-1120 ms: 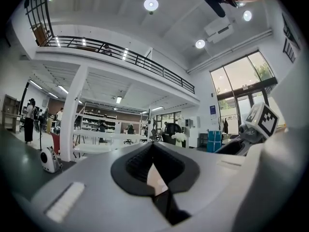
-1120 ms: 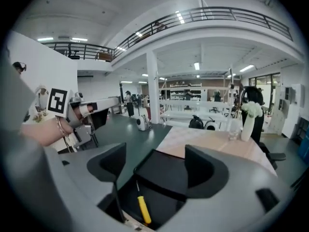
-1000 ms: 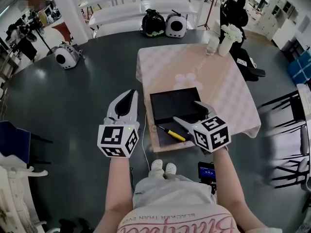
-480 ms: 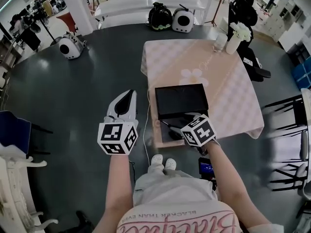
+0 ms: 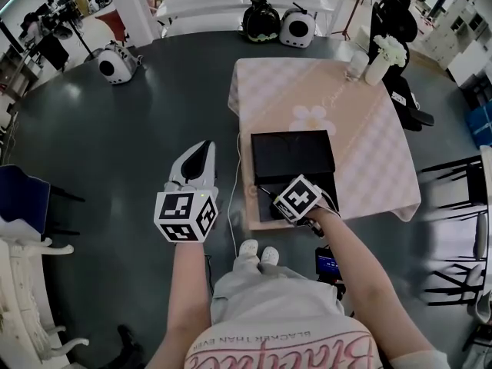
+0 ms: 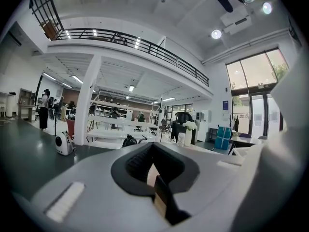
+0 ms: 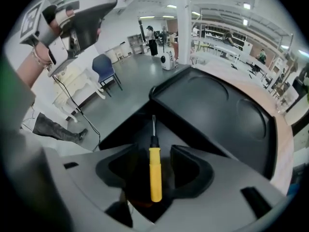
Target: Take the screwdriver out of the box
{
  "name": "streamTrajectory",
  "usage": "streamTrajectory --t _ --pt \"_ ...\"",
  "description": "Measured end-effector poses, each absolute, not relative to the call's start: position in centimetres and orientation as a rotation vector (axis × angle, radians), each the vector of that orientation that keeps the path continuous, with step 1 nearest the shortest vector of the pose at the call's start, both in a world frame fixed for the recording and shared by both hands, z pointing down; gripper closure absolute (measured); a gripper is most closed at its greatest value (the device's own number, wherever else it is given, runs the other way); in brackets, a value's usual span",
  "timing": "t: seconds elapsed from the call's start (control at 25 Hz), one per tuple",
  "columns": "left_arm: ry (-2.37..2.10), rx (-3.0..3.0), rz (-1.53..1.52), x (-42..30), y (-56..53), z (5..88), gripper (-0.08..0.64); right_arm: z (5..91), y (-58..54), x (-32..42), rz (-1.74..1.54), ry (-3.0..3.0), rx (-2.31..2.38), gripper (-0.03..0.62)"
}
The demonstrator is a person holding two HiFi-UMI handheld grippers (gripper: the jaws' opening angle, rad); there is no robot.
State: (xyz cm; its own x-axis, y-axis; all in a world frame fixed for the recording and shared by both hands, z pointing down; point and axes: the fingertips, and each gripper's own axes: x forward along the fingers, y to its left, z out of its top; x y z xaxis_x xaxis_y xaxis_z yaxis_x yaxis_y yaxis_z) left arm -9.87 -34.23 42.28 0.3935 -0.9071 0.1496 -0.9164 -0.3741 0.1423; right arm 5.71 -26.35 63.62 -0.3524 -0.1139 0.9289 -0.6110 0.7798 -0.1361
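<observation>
Reaching steeply down with the right gripper [image 7: 154, 151] into the open black box [image 7: 128, 129], closing its jaws about the yellow handle of the screwdriver [image 7: 155, 175], with a thin gap showing on either side of the handle, so not clamped on it yet. Screwdriver lying on the box's floor, handle between the jaws, metal shaft pointing toward the opened lid [image 7: 217, 110] beyond. Box set at the near edge of the table [image 5: 369, 152], on a pale pink checked cloth. Holding the left gripper [image 5: 204, 148] roughly level, off the table's left side above the dark floor [image 5: 115, 144], clenched tip to tip on nothing. Farther off, at the table's far corner, a white vase of flowers [image 5: 380, 61] beside a glass [image 5: 356, 64].
</observation>
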Motion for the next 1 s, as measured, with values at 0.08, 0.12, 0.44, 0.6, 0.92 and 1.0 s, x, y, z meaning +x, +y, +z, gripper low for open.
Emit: streamTrajectory --t 0.08,0.12,0.44,0.6,0.92,1.0 --pt "-1.627 2.446 0.073 -9.9 -34.2 42.4 0.549 64.5 -26.2 5.7 0.565 -1.842 0.529 0.377" --pt "-1.629 2.444 0.076 -10.0 -34.2 42.5 0.549 64.9 -26.1 5.8 0.56 -1.82 0.516 0.379" --pt "-1.667 2.413 0.082 -11.1 -34.0 42.7 0.549 67.1 -26.6 6.0 0.445 -1.71 0.46 0.426" --pt "-1.69 2.393 0.079 -11.7 -34.2 42.8 0.549 67.0 -26.7 5.8 0.444 -1.696 0.464 0.436" --pt "-1.707 2.389 0.08 -12.1 -34.1 42.4 0.549 66.9 -26.8 5.8 0.419 -1.707 0.439 0.509" --pt "-1.712 2.387 0.077 -12.3 -34.2 42.4 0.549 66.9 -26.9 5.8 0.4 -1.703 0.433 0.509"
